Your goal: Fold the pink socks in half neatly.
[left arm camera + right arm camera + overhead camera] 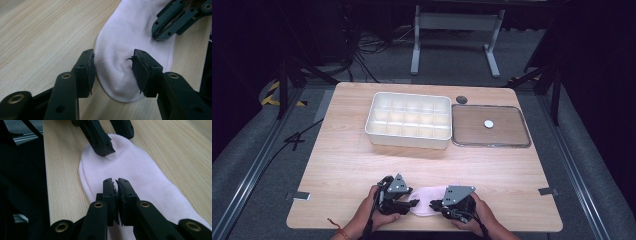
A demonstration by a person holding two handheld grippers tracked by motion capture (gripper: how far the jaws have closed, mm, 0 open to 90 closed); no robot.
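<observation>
I see one pale pink sock (430, 199) lying flat near the table's near edge, stretched between my two grippers. The left gripper (113, 71) straddles the sock's rounded end: its jaws stand spread, one pad at the edge of the fabric on the bare wood side, the other on top of the cloth, with a small ridge of fabric bunched between them. I cannot tell that the pads press on it; they look apart from the ridge. The right gripper (116, 195) has its jaws pressed together over the sock, pads touching, and whether a fold of fabric is caught between them I cannot tell. In the high view the left gripper (411, 196) and right gripper (435, 204) sit close together, facing each other across the sock, each in one hand.

There is little wood between the sock and the near edge of the table (337, 165), but open board to either side and a broad bare strip beyond it.

Farther off stands one white divided tray (408, 120), its compartments in three rows of five, all looking empty. Just beside it on the right lies one flat clear lid (490, 126) with a single small white disc (488, 123) on it. Behind them, near the far edge, is one dark round grommet (461, 99).
</observation>
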